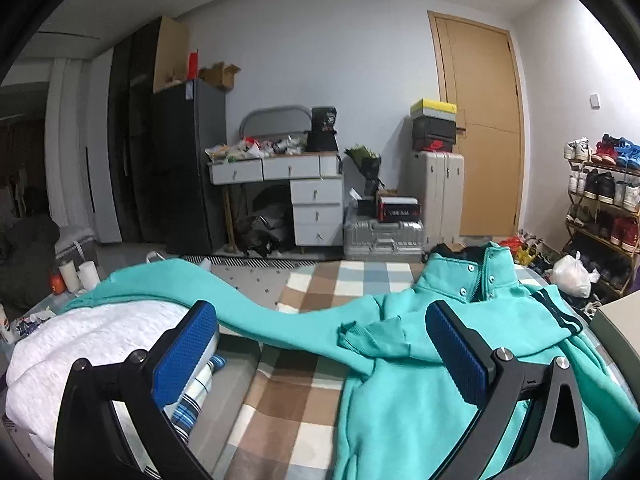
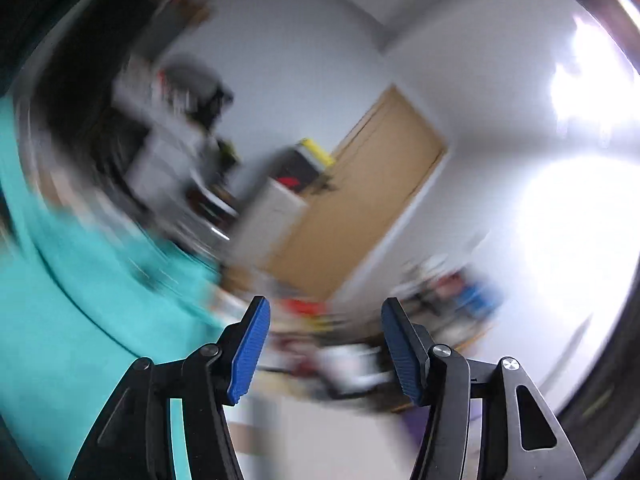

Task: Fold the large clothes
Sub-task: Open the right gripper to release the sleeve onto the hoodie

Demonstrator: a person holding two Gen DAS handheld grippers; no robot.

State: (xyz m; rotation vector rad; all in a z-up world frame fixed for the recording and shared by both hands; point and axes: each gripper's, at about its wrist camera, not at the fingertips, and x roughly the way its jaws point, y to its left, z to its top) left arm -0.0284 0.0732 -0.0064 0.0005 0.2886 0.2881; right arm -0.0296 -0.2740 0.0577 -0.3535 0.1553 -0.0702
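The checked bed cover [image 1: 304, 360] lies under me in a cluttered bedroom. My left gripper [image 1: 320, 348] points nearly level, fingers wide apart and empty, above the teal hoodie [image 1: 400, 380] spread across it. My right gripper [image 2: 325, 344], fingers parted and empty, faces a blurred door [image 2: 360, 200]; the hoodie smears at left.

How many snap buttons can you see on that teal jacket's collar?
3 snaps on the teal jacket: one near the collar's top, one lower down, and one across the zip. More may be hidden in the folds.
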